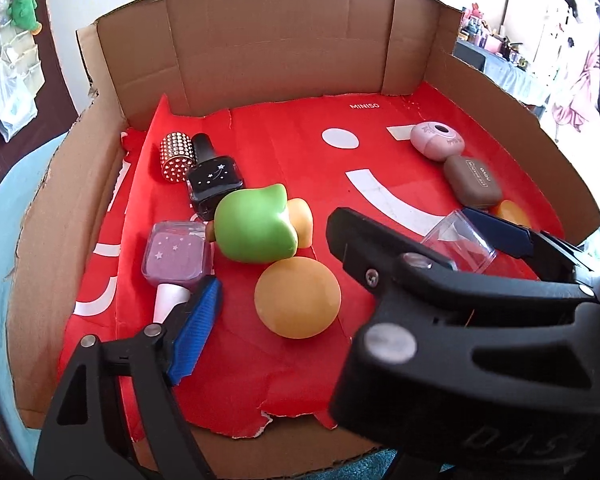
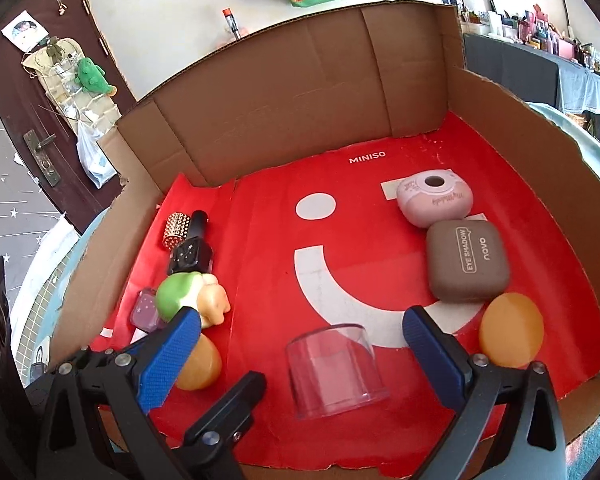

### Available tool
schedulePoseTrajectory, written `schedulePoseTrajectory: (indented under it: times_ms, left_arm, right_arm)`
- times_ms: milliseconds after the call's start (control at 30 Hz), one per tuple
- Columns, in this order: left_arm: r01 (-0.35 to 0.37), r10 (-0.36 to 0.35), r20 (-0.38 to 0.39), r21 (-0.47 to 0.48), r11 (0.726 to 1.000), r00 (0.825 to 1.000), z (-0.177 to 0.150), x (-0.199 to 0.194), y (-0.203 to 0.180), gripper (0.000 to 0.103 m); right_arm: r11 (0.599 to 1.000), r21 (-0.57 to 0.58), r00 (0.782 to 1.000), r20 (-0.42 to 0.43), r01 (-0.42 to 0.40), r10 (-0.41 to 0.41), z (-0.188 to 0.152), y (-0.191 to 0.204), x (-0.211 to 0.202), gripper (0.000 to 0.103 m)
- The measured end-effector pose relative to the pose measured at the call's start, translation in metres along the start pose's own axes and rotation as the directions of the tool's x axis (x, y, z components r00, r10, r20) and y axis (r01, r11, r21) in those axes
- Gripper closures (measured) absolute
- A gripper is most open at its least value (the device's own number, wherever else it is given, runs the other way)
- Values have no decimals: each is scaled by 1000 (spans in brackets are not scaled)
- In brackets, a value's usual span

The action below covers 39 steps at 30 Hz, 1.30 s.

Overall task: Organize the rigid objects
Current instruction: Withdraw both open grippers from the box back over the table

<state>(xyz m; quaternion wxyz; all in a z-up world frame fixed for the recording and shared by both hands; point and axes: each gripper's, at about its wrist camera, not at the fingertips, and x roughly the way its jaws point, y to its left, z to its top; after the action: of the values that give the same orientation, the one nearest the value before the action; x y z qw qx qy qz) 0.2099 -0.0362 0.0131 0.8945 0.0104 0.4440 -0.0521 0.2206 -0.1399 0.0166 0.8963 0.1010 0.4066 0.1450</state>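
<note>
**Rigid objects lying sorted in lined cardboard tray; both jaws standing wide**

Left wrist view: The left gripper (image 1: 276, 280) is holding its jaws wide apart with nothing between them, hovering over the orange egg-shaped piece (image 1: 298, 297) near the front of the cardboard tray (image 1: 276, 36). A green-and-cream toy figure (image 1: 256, 226) is lying just behind that piece, touching a black nail-polish bottle (image 1: 212, 184) printed with stars. A studded silver cylinder (image 1: 175, 157) is sitting beside the black bottle's cap. A lilac nail-polish bottle (image 1: 176, 258), also starred, is lying near the left fingertip. The right gripper's black body is crossing the frame at right, with the clear plastic cup (image 1: 458, 246) showing behind it.

Right wrist view: The right gripper (image 2: 300, 330) is likewise standing wide open, its fingers flanking the clear cup (image 2: 334, 368), which is lying on its side on the red liner (image 2: 268, 220) without touching either pad. The liner is reading "MINISO" above a white smiley face. At right, a pink compact (image 2: 434, 200) with a round hole is touching a brown case (image 2: 466, 266) lettered "EYE SHADOW" and "novo". A second orange egg-shaped piece (image 2: 512, 330) is resting just in front of the brown case.
</note>
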Motion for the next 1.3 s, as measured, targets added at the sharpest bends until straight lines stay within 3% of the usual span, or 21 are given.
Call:
schedulePoseTrajectory:
  times_ms: [267,733,1033,1300]
  left_arm:
    - [11,-11,3,4,1000,1000,0,0,2,23]
    - [31,-31,-9,-11,999,999,-5,-8,5,21]
    - [-55,53,56,46,997,997,-10,-30,-6,21]
    - [-61,58,75,30,998,996,-13,-39,-6,20]
  right_arm:
    - [998,-56,1000,9,-11,12,-4,4,-3,0]
    - [998,-46,999,-4,-35,35,-5,0,-12,0]
    - [999,-45,1000,28,-12,14,-6,-9,-30,0]
    - [998,-57,998,65,28,-24,-7,-15,-46,0]
